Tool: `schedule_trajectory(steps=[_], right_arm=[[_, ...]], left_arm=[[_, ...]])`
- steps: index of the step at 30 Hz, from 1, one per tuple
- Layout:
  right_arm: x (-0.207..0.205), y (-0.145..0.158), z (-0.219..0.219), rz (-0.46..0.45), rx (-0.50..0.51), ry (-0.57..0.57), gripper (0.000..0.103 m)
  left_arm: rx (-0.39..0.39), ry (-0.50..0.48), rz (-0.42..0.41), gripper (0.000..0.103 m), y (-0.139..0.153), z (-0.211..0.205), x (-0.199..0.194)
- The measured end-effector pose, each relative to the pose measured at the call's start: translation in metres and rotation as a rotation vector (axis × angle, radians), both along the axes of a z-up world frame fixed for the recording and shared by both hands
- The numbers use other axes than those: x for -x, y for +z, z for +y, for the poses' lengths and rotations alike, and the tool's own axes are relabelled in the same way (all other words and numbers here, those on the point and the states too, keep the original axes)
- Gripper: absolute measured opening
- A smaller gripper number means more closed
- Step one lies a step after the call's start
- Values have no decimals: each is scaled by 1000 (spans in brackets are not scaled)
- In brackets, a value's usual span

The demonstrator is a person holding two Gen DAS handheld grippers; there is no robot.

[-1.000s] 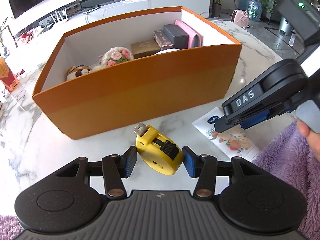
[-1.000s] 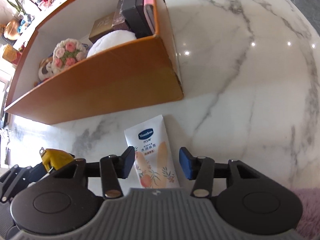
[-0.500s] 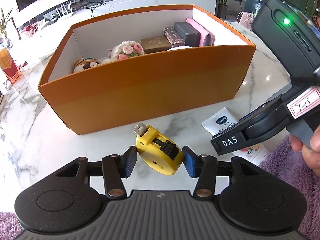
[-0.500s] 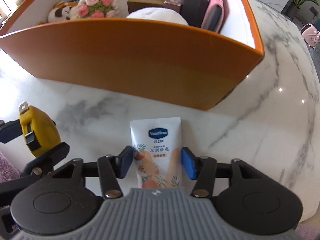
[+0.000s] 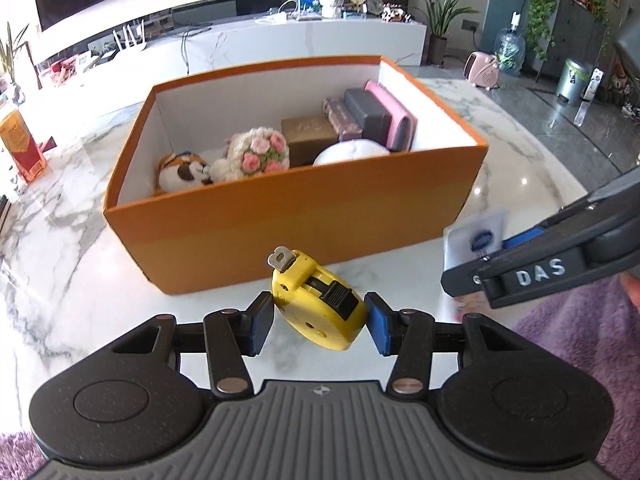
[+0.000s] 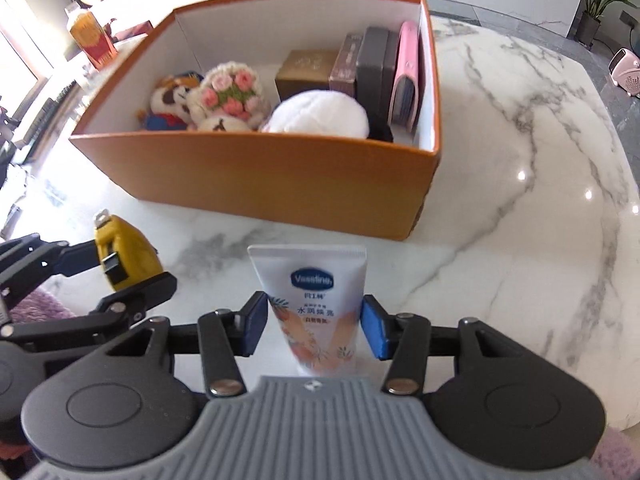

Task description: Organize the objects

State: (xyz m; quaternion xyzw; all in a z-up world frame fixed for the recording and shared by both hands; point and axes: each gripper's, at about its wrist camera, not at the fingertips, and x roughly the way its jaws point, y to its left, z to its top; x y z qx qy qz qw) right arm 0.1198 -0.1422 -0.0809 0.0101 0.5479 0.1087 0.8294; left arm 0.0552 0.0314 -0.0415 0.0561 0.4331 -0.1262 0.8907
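Nearest to me, the left gripper (image 5: 319, 322) has its blue pads pressed against both sides of a yellow tape measure (image 5: 320, 306), whose metal hook end points away toward the box; the tape measure sits clamped between the pads, above the marble table (image 5: 72, 280). Just beside it, the right gripper (image 6: 313, 324) holds a white Vaseline lotion tube (image 6: 316, 304) between its pads, crimped flat end pointing forward, and its jaws are closing in on the tube at this moment. In the right wrist view the left gripper and its yellow load show at the left edge, close alongside; in the left wrist view the right gripper's black body marked "DAS" crosses the right side with the tube's end poking out behind it. A purple fuzzy sleeve (image 5: 580, 352) shows beside it. Beyond both grippers stands an open orange box (image 6: 260, 176) with white inner walls, resting on the table. Inside it, from left to right, lie a small plush toy (image 6: 170, 102), a crocheted bouquet of pink flowers (image 6: 230, 94), a white round plush (image 6: 320, 118), a brown box (image 6: 304, 72), and several slim cases standing on edge, the last one pink (image 6: 408, 80) against the right wall. Farther off, a red carton (image 5: 18, 144) stands on the table's far left.
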Motion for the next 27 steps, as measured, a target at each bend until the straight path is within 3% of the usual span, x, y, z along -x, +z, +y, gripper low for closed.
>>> schedule_trajectory(steps=[1,3,4,7,12,14,18,20,27], right_arm=[[5,4,7,-5,-7,-4,17],[11,6,5,6,-45,-8,11],[12,4,3,28,-76,-3,3],[15,4,4,29,-81,10,2],[15,-3,-4,52,-106,-14,11],[10,-4,-5,45,-90,-15,36],[3,-3,0,38,22,74,47],[-3,-6,2,43,75,115,58],[-23,-29,18,70,219,292,70]], left_arm=[[4,-7,-2,57,0,-1,0],[10,-20,5,57,-2,-5,-1],[12,-24,12,57,-4,-6,-2],[4,-37,21,57,-11,-12,0],[-7,-38,30,57,-17,-12,0],[-8,-39,35,57,-19,-13,-2],[-13,-46,43,57,-23,-15,-5],[-9,-49,46,57,-24,-16,-7],[-17,-54,56,57,-30,-19,-15]])
